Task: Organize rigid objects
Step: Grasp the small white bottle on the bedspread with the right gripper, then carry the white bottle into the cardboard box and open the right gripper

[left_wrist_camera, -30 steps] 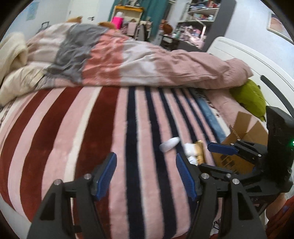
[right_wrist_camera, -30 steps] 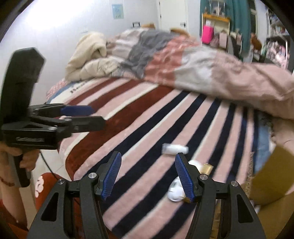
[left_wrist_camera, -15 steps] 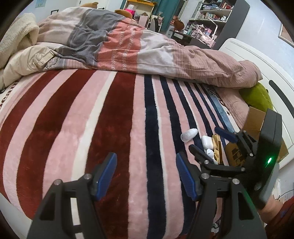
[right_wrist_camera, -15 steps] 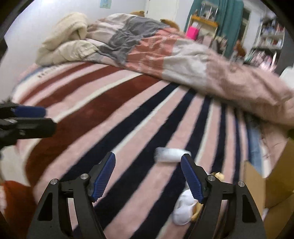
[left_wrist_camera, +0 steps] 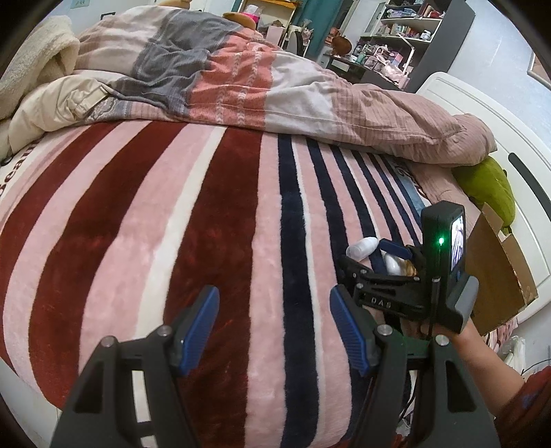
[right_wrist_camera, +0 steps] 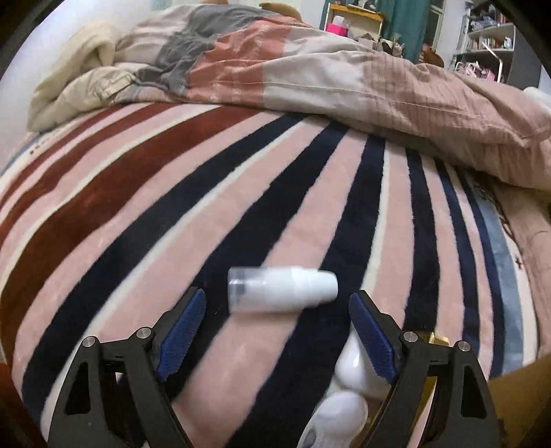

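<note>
- The right gripper (right_wrist_camera: pixel 277 331) has its blue-padded jaws spread wide, and they have just been opening; nothing is pressed between the pads.
- A small white bottle (right_wrist_camera: pixel 280 290) with a clear cap lies on its side on the striped blanket (right_wrist_camera: pixel 206 213), just beyond the fingertips and roughly centred between the two jaws, its capped end toward the left. It touches neither pad.
- Just under the right jaw of that gripper lie rounded white objects (right_wrist_camera: pixel 347 368), partly hidden by the finger; what they are cannot be told. A gold-coloured piece (right_wrist_camera: pixel 436 339) shows beside them, behind the right finger.
- The left gripper (left_wrist_camera: pixel 273 325) also stands open, with only blanket between its blue pads.
- Seen from the left wrist, the right gripper (left_wrist_camera: pixel 375 256) is at the right of the scene, low over the blanket, held by a hand (left_wrist_camera: pixel 418 325), with the white bottle (left_wrist_camera: pixel 361 247) at its far fingertip.
- A green light glows on the camera block (left_wrist_camera: pixel 442 248) on that gripper.
- An open cardboard box (left_wrist_camera: pixel 499 272) stands at the right edge of the bed, just beyond the right gripper.
- A green plush toy (left_wrist_camera: pixel 489 186) lies farther along that right edge, beside a white bed frame (left_wrist_camera: pixel 482 103).
- A rumpled duvet (left_wrist_camera: pixel 241 86) in pink, grey and cream lies across the far side of the bed.
- Shelves (left_wrist_camera: pixel 406 31) crowded with small things stand at the far right of the room.
</note>
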A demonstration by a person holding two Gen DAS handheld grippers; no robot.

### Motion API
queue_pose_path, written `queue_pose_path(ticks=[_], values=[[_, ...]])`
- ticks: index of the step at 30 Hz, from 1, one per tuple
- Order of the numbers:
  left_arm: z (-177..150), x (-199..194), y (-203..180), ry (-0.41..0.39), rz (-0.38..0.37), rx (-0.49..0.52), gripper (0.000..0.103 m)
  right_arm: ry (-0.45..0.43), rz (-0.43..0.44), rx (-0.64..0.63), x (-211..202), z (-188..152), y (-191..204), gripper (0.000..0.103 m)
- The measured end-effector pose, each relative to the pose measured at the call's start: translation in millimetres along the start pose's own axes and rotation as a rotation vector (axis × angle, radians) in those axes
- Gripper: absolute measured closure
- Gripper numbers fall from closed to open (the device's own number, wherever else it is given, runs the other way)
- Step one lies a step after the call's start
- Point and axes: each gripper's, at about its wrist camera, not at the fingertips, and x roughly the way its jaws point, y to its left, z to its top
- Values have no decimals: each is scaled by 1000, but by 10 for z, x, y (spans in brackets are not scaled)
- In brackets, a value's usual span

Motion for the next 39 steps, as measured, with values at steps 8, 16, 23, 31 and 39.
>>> queue_pose_path(ticks=[8, 16, 23, 31, 39], values=[[40, -68, -123, -5, -11, 19, 40, -4, 31, -20, -83, 16, 23, 44], [139, -278, -573, -34, -151, 62, 40, -120, 240, -123, -901, -31, 240, 44], [232, -462, -1239, -51, -332, 162, 54, -304, 289, -217, -1841, -134, 209, 44], [380, -344, -2192, -14, -419, 335, 75, -380, 169, -161, -2268, -280, -387, 44], [433, 41, -3056, 102, -463, 505, 75, -338, 58, -53, -2385, -515, -1139, 44]])
